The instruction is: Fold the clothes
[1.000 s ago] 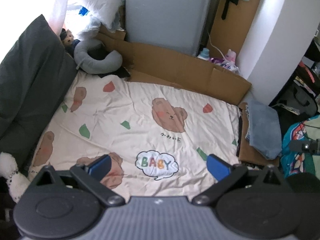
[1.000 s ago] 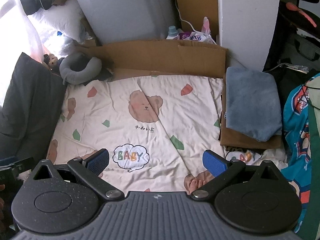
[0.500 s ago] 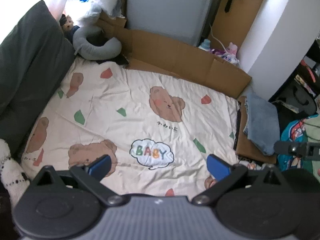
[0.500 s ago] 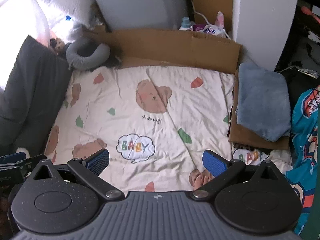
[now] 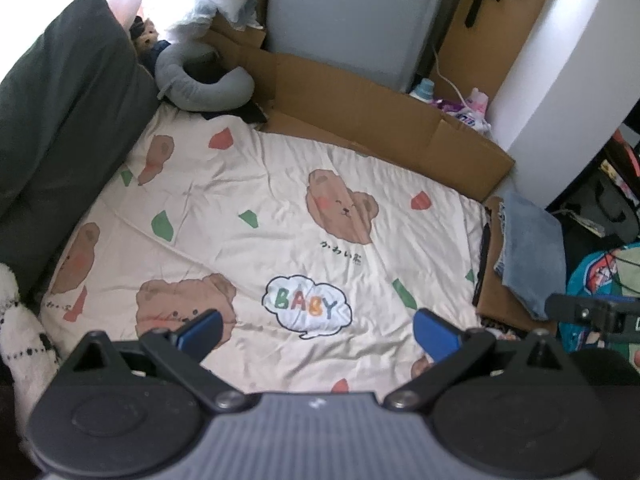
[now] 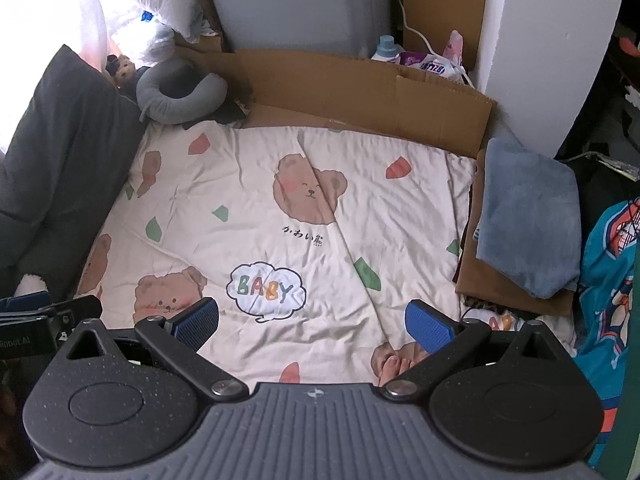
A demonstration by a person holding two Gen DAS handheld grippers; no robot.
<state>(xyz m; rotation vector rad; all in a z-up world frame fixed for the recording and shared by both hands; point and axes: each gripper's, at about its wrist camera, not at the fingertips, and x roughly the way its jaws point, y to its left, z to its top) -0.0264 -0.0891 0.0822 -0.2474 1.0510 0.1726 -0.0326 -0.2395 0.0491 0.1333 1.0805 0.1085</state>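
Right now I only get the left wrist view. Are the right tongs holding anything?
Observer: No. The right tongs are open, and only the bear sheet shows between them.
Operator: Anything close to them I should watch for?
Observer: Yes, bare toes rest on the sheet, low in the right wrist view by the right-hand finger.

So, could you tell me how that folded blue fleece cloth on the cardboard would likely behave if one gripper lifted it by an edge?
The blue fleece cloth would probably go floppy: it already sags over the cardboard in soft rounded folds. Lifted by one edge, its layers would likely fall open. Its plush, matte surface suggests it is grippy rather than slippery, and probably light.
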